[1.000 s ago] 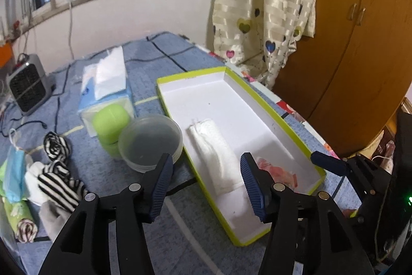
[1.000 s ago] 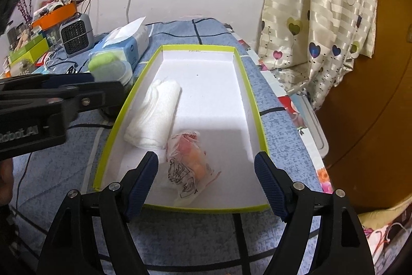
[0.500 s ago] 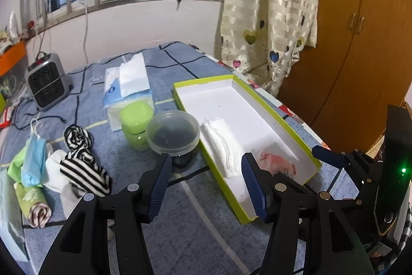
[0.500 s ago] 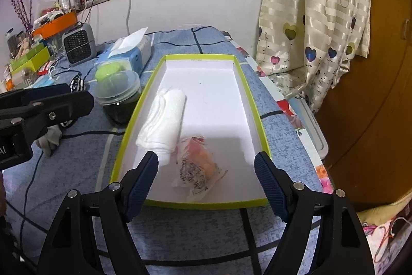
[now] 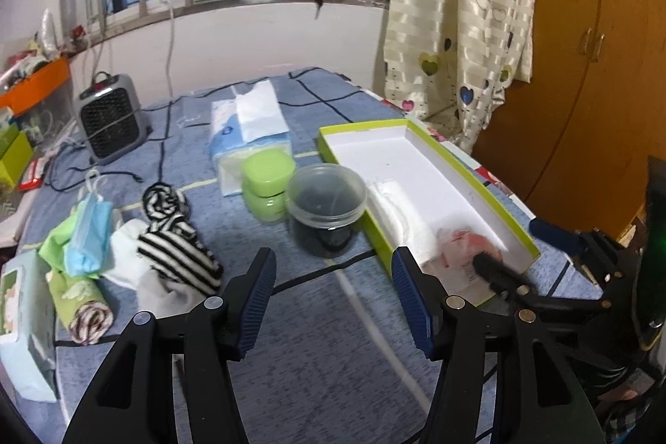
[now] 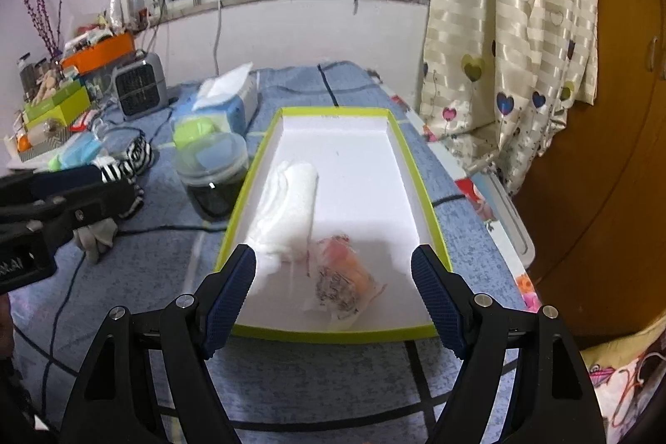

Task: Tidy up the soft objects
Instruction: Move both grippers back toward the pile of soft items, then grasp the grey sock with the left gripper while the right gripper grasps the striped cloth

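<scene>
The left gripper (image 5: 333, 298) is now drawn back from the tray (image 5: 495, 202), which is shifted toward the frame's right; the sock pile (image 5: 175, 252) is more fully seen at lower left.

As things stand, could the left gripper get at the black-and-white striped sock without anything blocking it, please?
Probably yes. The left gripper is open and empty, and the striped sock lies uncovered on the blue cloth just ahead to its left. Only the white sock beside it crowds the approach.

I can read one marking only: white letters on the black body of the left gripper (image 6: 54, 211), cropped at the right wrist view's edge, ending "AI". Package printing is illegible.
</scene>
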Tool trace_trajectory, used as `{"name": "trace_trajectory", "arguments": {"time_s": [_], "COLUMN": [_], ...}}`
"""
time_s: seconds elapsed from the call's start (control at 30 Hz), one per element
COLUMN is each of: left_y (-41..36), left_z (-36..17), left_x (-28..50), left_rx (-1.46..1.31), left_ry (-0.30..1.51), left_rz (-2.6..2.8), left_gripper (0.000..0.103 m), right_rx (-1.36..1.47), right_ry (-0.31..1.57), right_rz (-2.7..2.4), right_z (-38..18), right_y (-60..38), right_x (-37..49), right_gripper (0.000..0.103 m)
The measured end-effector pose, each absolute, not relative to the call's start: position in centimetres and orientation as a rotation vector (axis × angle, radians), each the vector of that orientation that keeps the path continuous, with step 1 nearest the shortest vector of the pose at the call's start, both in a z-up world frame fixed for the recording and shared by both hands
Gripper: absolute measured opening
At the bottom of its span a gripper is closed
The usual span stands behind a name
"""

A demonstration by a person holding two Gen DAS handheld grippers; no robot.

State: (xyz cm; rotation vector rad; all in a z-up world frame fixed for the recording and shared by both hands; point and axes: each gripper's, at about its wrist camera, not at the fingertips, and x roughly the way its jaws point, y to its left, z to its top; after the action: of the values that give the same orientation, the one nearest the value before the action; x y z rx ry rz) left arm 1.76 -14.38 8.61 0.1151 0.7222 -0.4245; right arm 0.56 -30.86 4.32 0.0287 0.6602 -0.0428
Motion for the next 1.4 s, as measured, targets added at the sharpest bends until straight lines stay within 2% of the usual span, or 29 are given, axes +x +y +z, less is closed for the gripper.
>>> {"name": "trace_trajectory", "arguments": {"time_s": [0.7,1.1,1.4], "left_y": [-5.2,-3.7,-3.9], "left_z": [5.8,3.6,2.7], "left_x": [1.0,3.1,5.1], "left_rx": [0.030,-0.035,-0.071], "left_ry": [0.789,0.849,0.869], "left_rz": [-0.213,-0.219,-0.234], "left_gripper": [0.060,0.061,0.066], "right_rx": [0.013,-0.016,-0.038], "right_ry": [0.600,0.633,0.645], "right_rz": [0.091,0.153,0.190], "right_z": [4.7,3.8,3.8], "right_y": [-25.9,-23.7,-22.4], "right_x": [0.9,1.8,2.8], "right_gripper": [0.078,0.078,0.078]}}
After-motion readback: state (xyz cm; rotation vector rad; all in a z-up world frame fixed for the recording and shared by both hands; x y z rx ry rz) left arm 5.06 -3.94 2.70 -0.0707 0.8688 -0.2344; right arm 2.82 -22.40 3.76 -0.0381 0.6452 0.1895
